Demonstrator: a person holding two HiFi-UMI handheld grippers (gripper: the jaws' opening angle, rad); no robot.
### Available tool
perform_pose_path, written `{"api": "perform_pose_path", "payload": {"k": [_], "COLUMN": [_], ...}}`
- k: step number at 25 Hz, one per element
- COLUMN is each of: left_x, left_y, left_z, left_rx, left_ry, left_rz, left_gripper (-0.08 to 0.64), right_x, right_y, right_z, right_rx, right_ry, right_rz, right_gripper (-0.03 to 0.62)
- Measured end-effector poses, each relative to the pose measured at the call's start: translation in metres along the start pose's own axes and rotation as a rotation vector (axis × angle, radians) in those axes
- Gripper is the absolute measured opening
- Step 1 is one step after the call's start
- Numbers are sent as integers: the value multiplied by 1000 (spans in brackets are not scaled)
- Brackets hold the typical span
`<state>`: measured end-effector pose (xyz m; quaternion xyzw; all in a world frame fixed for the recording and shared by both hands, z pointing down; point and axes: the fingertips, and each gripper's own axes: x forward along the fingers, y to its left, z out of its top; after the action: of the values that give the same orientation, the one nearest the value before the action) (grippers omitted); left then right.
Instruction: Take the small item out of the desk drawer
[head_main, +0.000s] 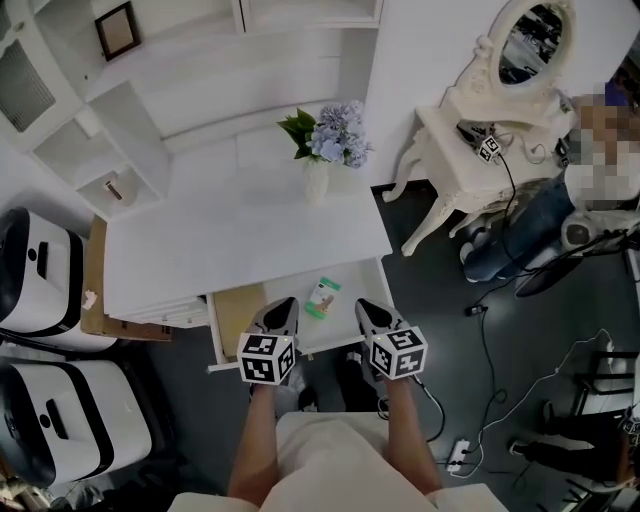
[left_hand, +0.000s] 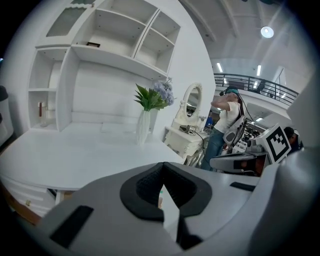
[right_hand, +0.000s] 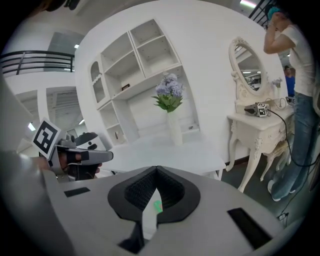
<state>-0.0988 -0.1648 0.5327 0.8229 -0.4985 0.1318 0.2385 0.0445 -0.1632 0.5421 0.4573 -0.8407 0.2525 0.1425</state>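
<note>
Two grippers hover above the open drawer at the tabletop's 6 o'clock edge. The left gripper has its jaws pressed together with nothing between them, and the right gripper likewise has its jaws closed and empty. The small item, a green-and-white packet, lies flat in the drawer between the two grippers. Its long axis seems to run roughly from 1 to 7 o'clock; which end leads is too blurred to tell.
</note>
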Motion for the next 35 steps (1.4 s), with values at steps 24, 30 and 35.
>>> {"api": "perform_pose_path", "payload": {"k": [24, 30, 35], "left_x": [97, 112, 126], "left_y": [-14, -10, -6], "left_z": [-79, -96, -111], "left_rx": [18, 48, 65], "left_ry": [227, 281, 339], "left_rz": [10, 2, -20], "left_gripper": [17, 40, 75], "right_x": [46, 54, 60], "right_y": [-60, -62, -65], "right_z": [-45, -53, -58], "right_rx": [29, 28, 24], "right_ry": [167, 193, 215], "right_rz": [73, 92, 100], "right_gripper": [25, 25, 25]}}
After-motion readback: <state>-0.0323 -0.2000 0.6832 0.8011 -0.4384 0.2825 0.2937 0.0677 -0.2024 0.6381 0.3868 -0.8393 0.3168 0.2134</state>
